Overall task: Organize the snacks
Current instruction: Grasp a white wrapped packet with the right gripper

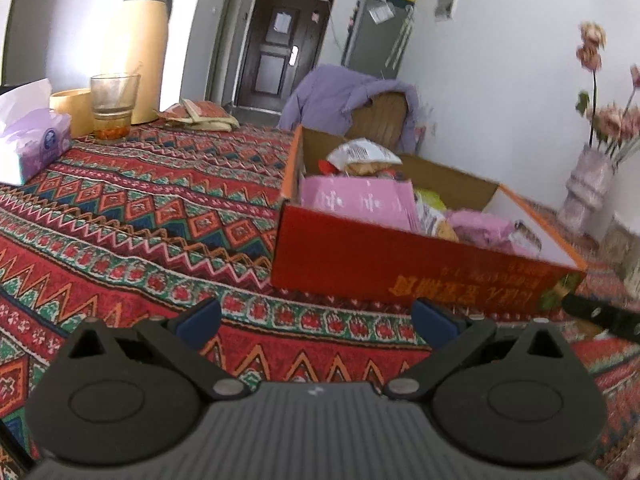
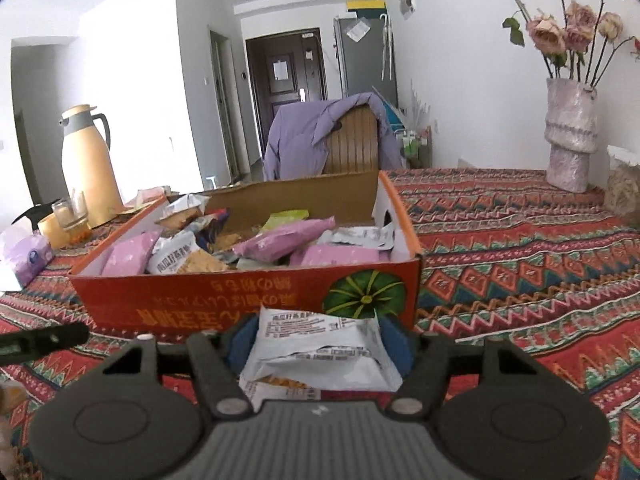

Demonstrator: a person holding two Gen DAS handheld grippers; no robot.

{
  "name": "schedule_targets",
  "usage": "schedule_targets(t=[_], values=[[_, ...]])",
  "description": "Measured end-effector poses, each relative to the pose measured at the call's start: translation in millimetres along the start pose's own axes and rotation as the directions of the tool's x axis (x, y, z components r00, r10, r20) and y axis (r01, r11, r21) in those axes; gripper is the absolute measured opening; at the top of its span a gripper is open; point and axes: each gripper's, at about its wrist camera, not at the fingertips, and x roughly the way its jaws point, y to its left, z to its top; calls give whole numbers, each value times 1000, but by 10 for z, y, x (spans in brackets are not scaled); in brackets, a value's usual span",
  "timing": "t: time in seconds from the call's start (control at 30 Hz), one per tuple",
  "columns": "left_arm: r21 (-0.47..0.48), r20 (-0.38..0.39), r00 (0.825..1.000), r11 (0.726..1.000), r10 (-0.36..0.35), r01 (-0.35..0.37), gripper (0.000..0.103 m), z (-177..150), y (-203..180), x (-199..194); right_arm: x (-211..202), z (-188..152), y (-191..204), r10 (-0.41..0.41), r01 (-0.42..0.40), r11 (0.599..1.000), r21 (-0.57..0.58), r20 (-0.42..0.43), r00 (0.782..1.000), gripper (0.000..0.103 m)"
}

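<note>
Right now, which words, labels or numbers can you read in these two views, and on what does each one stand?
"南瓜": first characters on the white snack packet in the red cardboard box; the rest is unsure.
Yellow characters on the box front: upside down, unreadable.
Print on the held packet in the right gripper jaws: too small.
Logo on the tissue pack: blurred.

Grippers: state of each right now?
Left gripper: open, nothing between the fingers.
Right gripper: shut on a white snack packet, in front of the red snack box.
</note>
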Motion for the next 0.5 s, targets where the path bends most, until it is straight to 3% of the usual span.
schedule_targets(t=[0.2, 0.5], values=[[67, -13, 1000, 997, 25, -24, 103, 33, -229, -35, -168, 0, -153, 8, -9, 1000, 24, 32, 999, 66], [131, -92, 996, 991, 0, 12, 103, 23, -917, 60, -256, -14, -498, -13, 9, 998, 58, 57, 998, 66]])
